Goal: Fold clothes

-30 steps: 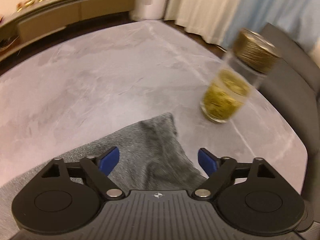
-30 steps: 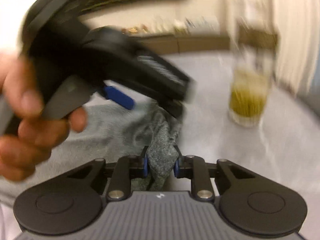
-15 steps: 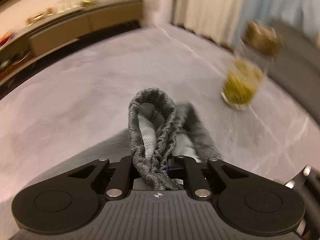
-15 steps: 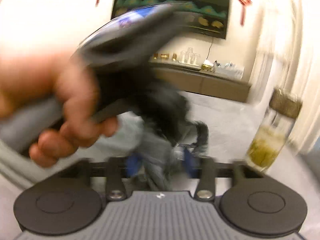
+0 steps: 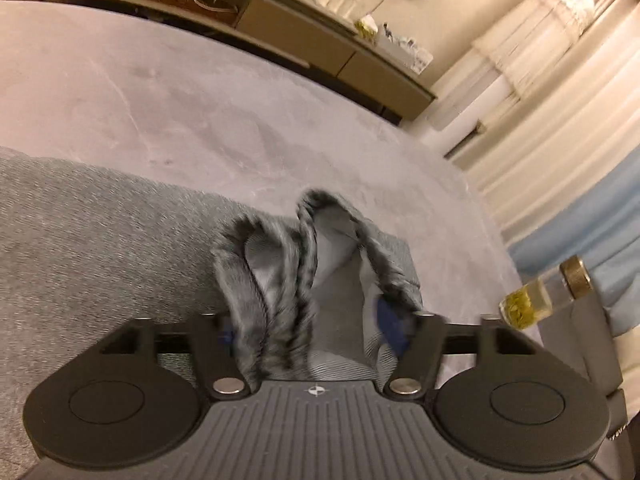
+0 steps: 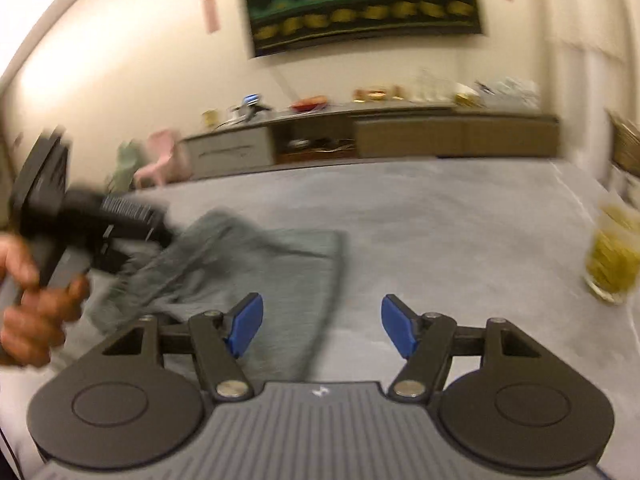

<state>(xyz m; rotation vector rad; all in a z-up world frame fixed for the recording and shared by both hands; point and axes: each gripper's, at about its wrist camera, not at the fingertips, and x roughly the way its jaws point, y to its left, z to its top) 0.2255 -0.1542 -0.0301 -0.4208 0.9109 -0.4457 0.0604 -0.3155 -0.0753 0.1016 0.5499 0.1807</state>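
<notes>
My left gripper [image 5: 308, 330] has just been opening, its jaws wide around the bunched grey garment [image 5: 120, 240] lying mid-table [image 5: 200, 100]. My right gripper [image 6: 322, 326] is open and empty. Risk: loose fabric snags a pad, undoing the fold, or I bump the jar [image 6: 612, 256] near the right edge.

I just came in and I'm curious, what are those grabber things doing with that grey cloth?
A person is folding a grey garment on the table. The left gripper has a bunched edge between its fingers, which have just been opening. The right gripper is open and empty, above the table.
</notes>
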